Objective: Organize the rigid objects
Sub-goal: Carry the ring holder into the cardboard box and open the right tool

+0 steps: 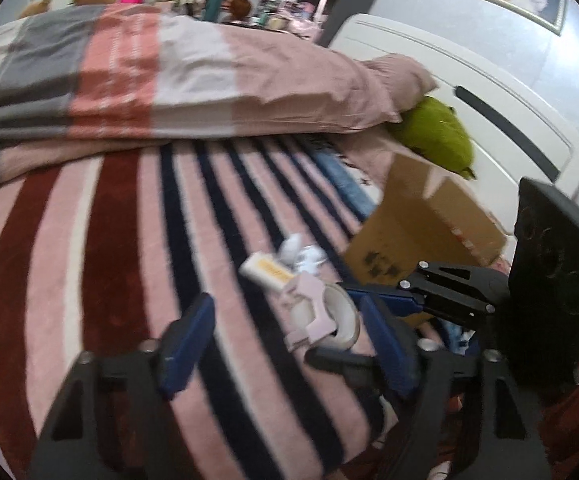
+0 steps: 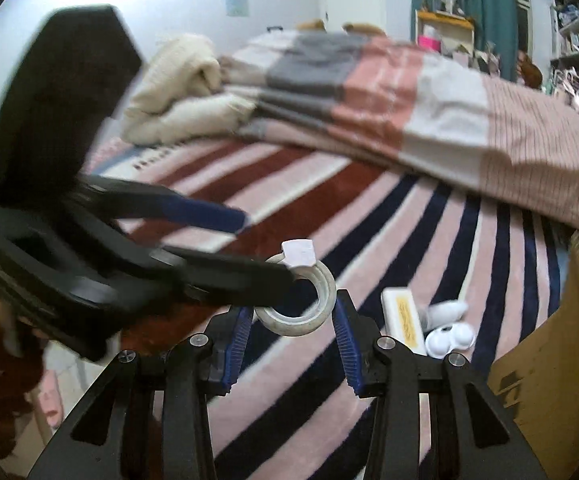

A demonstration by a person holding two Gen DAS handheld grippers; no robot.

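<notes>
Your right gripper [image 2: 294,322], nearest the lens, has its fingers released, straddling a tape roll [image 2: 298,303] without touching it. Your left gripper [image 1: 285,344]: fingers spread, nothing between them; one finger lies across the roll in the right wrist view. Striped bed blanket [image 1: 121,240]: carries everything. Folded quilt [image 1: 177,72]: at the rear. Cardboard box [image 1: 421,224]: near the headboard. Tape roll: pink dispenser clip [image 2: 298,252] attached. White-and-yellow case [image 2: 403,318]: beside the roll. White earbud case [image 2: 451,336]: just beyond.
</notes>
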